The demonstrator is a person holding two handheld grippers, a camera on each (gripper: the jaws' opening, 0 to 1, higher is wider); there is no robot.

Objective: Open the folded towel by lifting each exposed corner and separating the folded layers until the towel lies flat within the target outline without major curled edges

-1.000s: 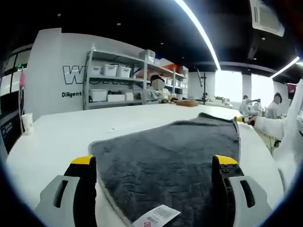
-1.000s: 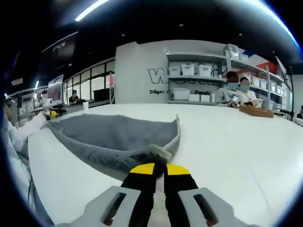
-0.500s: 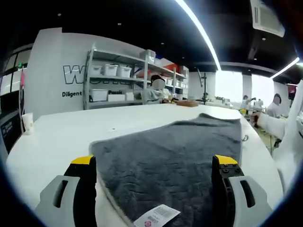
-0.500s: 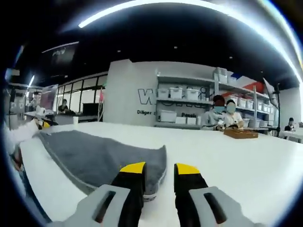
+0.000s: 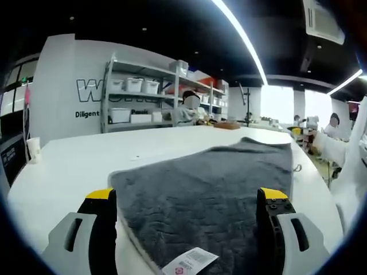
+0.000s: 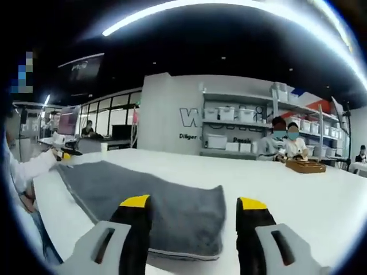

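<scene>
Both grippers, left and right, hang spread over the flat-looking towel; next, check edges for curls

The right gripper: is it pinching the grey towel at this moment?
Apart. In the right gripper view the right gripper stands wide open, the towel lying flat between its jaws.

In the left gripper view the towel runs off the picture at 6 o'clock, so its near edge is cut away, and its label is too small to read. The wall lettering is partly hidden behind the shelf. In the right gripper view the towel's near edge at 6 o'clock is likewise cut off.
</scene>
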